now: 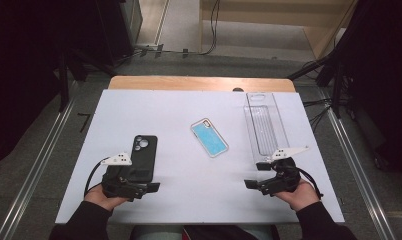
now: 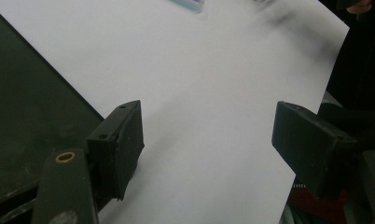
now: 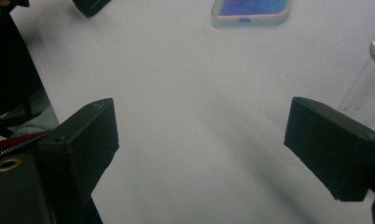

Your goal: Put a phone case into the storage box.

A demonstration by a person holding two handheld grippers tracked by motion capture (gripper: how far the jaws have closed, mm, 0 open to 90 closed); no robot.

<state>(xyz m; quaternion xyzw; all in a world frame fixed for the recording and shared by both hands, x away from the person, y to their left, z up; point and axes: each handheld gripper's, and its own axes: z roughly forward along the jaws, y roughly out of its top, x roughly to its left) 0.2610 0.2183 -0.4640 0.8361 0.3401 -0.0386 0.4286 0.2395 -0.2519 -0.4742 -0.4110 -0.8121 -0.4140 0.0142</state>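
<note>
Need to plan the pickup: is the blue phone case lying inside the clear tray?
No, the blue phone case lies on the white table, left of and apart from the clear tray.

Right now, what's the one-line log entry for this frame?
left gripper: open, empty, beside black phone | right gripper: open, empty, near clear tray | blue phone case: untouched, mid-table

The left gripper (image 1: 148, 188) covers the black phone's (image 1: 145, 150) near end. In the left gripper view the blue case (image 2: 189, 3) is cut off at the top edge, and the far table corner (image 2: 288, 18) smears into blur. In the right gripper view the clear tray (image 3: 370, 79) runs off the right edge.
</note>
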